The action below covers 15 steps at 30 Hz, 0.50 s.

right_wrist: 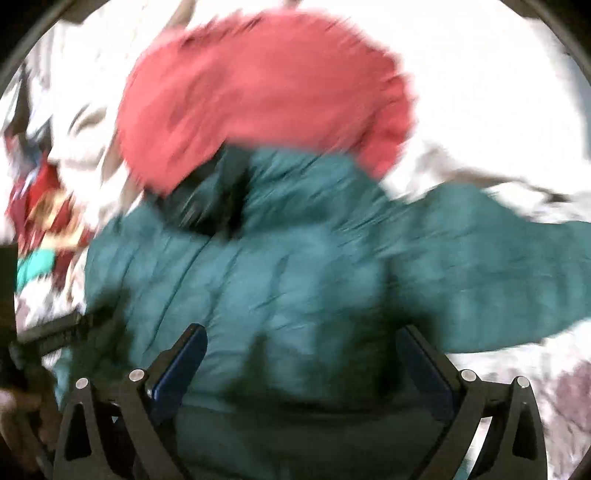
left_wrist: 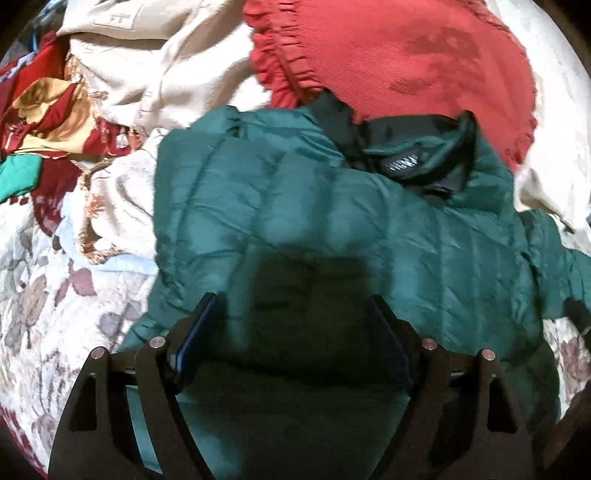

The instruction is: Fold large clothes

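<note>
On a bed w/ floral cover (left_wrist: 44, 314) amid strewn laundry, the green puffer jacket (left_wrist: 295, 221) lies spread, collar by a red cushion (left_wrist: 388, 55); left tool (left_wrist: 291, 321) & right tool (right_wrist: 303, 350) hover wide open, holding nothing — best next: pinch hem corners evenly, fold twd collar.

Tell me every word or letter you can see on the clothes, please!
"F": a big letter on a square patch on the beige cloth at the top left of the left wrist view; nothing more can be made out there.
Neck label inside the green puffer jacket collar: light letters, too blurred to read.
Right wrist view: too blurred, no text readable.
</note>
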Each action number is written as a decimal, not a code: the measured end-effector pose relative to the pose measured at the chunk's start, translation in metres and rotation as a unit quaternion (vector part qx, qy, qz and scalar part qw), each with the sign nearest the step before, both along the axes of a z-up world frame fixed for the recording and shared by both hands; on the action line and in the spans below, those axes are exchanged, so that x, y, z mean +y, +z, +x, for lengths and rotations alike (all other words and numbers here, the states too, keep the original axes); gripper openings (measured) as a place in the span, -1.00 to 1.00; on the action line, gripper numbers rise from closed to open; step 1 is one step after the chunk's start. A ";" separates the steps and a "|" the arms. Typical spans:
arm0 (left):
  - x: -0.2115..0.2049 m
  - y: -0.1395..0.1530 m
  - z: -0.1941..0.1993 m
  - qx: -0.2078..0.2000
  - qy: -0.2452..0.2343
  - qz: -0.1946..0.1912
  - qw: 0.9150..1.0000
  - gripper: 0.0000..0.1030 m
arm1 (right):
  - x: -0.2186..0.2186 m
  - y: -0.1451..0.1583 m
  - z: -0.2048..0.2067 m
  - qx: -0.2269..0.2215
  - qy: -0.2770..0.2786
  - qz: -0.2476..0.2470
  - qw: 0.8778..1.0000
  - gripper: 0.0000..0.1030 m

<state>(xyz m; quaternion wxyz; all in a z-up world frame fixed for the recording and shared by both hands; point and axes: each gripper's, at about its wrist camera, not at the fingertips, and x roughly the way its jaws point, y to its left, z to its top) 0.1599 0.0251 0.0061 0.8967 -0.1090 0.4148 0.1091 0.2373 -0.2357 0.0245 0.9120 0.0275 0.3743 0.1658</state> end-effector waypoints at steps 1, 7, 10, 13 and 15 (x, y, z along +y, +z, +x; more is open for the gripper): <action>-0.001 -0.001 -0.001 0.001 -0.008 -0.005 1.000 0.57 | -0.014 0.006 0.000 -0.011 -0.025 0.000 1.000 0.99; -0.007 0.005 0.001 -0.007 -0.043 -0.001 0.999 0.57 | -0.142 0.025 0.005 0.003 -0.166 -0.020 0.986 0.98; -0.007 0.003 0.002 -0.004 -0.041 -0.004 0.999 0.57 | -0.212 0.029 0.014 0.000 -0.217 -0.056 0.975 0.98; -0.003 0.003 0.005 -0.003 -0.035 -0.007 0.999 0.57 | -0.283 0.033 0.032 -0.002 -0.251 -0.082 0.965 0.97; 0.001 0.002 0.008 -0.001 -0.029 -0.010 1.000 0.57 | -0.328 0.035 0.046 0.003 -0.272 -0.071 0.960 0.93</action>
